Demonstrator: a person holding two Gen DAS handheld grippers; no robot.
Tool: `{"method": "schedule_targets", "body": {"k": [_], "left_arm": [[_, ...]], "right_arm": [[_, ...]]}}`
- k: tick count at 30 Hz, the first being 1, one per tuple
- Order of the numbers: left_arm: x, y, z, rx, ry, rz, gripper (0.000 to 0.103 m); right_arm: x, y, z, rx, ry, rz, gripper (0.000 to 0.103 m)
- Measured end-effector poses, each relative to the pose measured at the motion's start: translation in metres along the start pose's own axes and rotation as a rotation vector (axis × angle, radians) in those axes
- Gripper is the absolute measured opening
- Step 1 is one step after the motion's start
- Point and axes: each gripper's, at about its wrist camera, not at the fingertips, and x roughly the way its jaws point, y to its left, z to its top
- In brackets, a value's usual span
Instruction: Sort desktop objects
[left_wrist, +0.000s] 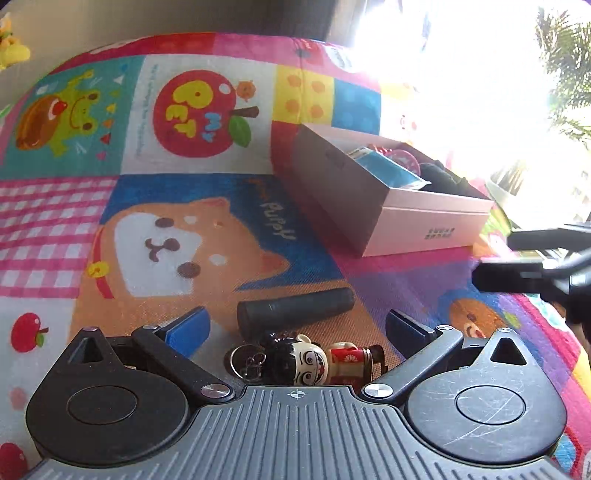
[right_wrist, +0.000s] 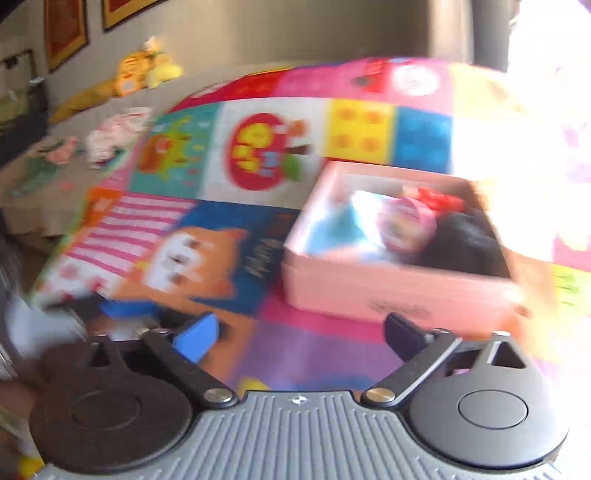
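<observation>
My left gripper (left_wrist: 295, 321) stands open low over the colourful cartoon mat (left_wrist: 166, 229). A doll keychain (left_wrist: 310, 360) with a black-haired head, red body and metal ring lies between the finger bases, untouched. Just ahead, a black cylinder (left_wrist: 295, 308) lies crosswise between the blue pads (left_wrist: 190, 326). My right gripper (right_wrist: 301, 332) is open with nothing between its fingers, in front of the open pink box (right_wrist: 388, 291). The box (left_wrist: 424, 218) holds a blue packet (left_wrist: 391, 170), a round pink item (right_wrist: 406, 225), something red and something black. The right wrist view is blurred.
Strong glare from a window washes out the mat's right side. Dark gripper parts (left_wrist: 524, 273) reach in from the right edge of the left wrist view. Beyond the mat, yellow soft toys (right_wrist: 147, 70) and small pink items (right_wrist: 114, 136) lie on a beige surface.
</observation>
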Motion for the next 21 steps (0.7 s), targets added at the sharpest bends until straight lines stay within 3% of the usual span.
{"method": "schedule_targets", "body": {"k": [4,9,14,21], "left_arm": [[0.003,-0.016,-0.002,0.05,0.029,0.062,0.103],[0.008,-0.034,-0.006,0.092,0.057,0.186,0.103],[0.002,-0.038,-0.01,0.017,0.048,0.273,0.103],[-0.006,-0.049,-0.015,-0.061,0.046,0.356,0.103]], "right_arm": [[-0.012,-0.011,-0.04,-0.004,-0.004,-0.103,0.103],[-0.013,-0.029,-0.067,0.108,0.015,-0.122,0.103],[-0.022,-0.048,-0.082,0.237,-0.059,-0.116,0.103],[-0.041,-0.047,-0.093,0.238,-0.177,-0.089,0.103]]}}
